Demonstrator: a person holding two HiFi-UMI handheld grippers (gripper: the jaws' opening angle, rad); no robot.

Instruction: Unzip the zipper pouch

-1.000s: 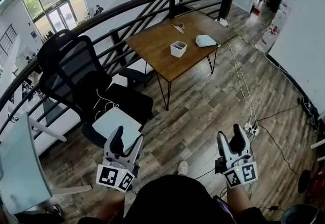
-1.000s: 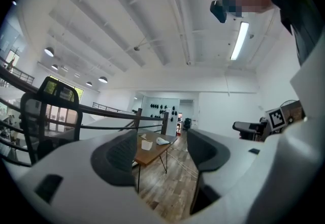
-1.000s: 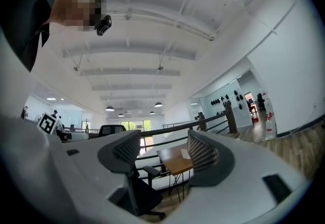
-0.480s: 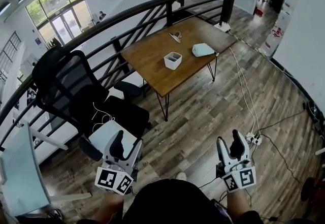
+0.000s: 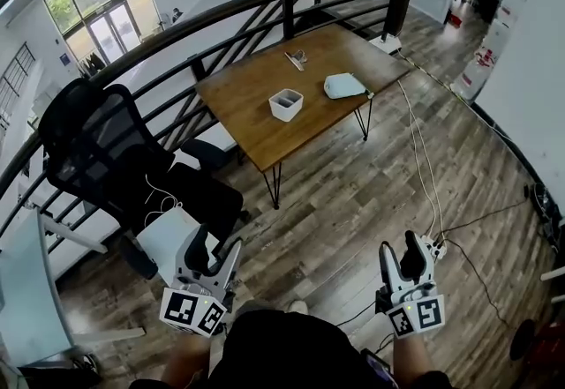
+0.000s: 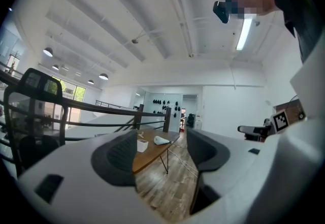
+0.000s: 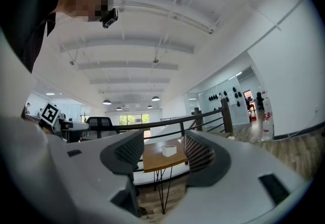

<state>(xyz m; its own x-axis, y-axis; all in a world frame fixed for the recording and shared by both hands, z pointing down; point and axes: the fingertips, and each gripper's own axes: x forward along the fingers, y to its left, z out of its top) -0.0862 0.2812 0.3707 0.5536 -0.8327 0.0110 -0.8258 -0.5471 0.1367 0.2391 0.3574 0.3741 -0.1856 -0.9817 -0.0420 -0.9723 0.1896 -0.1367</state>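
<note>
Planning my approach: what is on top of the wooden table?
A white open-topped container, a pale zipper pouch and a small unclear item near the far edge. The container's contents are hidden.

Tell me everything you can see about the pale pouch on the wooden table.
The pouch is pale, whitish-blue, soft-looking, roughly rectangular with rounded corners. It lies flat near the right-hand edge of the wooden table, apart from the white square container. Only the table touches it. Its zipper is too small to make out.
</note>
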